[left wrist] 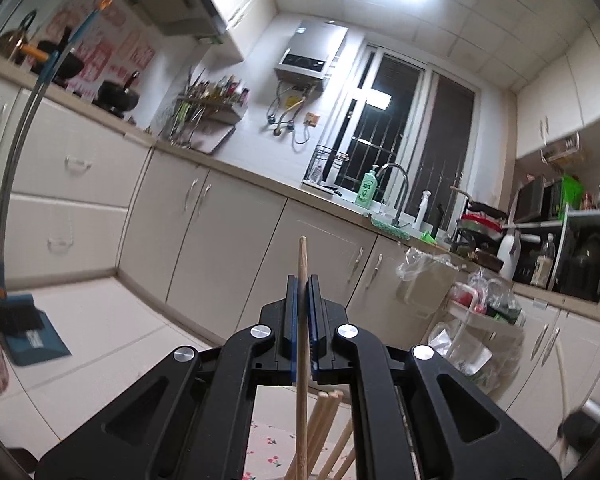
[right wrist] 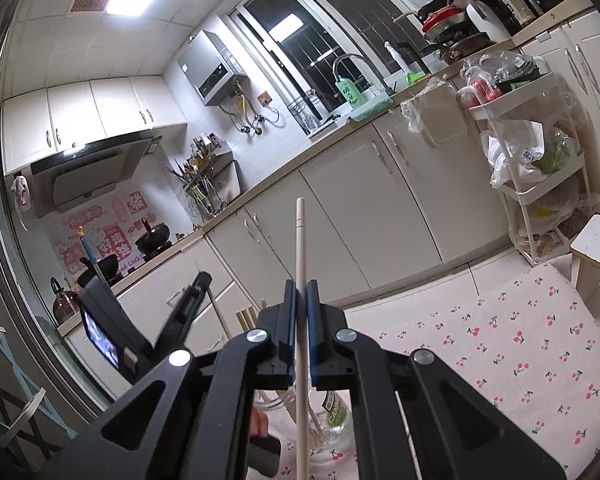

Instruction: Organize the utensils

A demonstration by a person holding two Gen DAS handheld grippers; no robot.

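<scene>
Kitchen | left claw (left wrist: 303, 280) pinches wooden chopstick (left wrist: 302, 360) | right claw (right wrist: 300, 286) pinches white chopstick (right wrist: 301, 248)

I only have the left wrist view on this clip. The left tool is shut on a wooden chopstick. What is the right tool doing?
Observer: The right tool is shut on a white chopstick, held roughly upright.
Operator: What is under it?
Observer: A clear glass jar with a green label stands on the cherry-print cloth.
Operator: Can that view see the left tool?
Observer: Yes, the left tool is at its left, blurred, with wooden chopsticks poking up beside it.
</scene>
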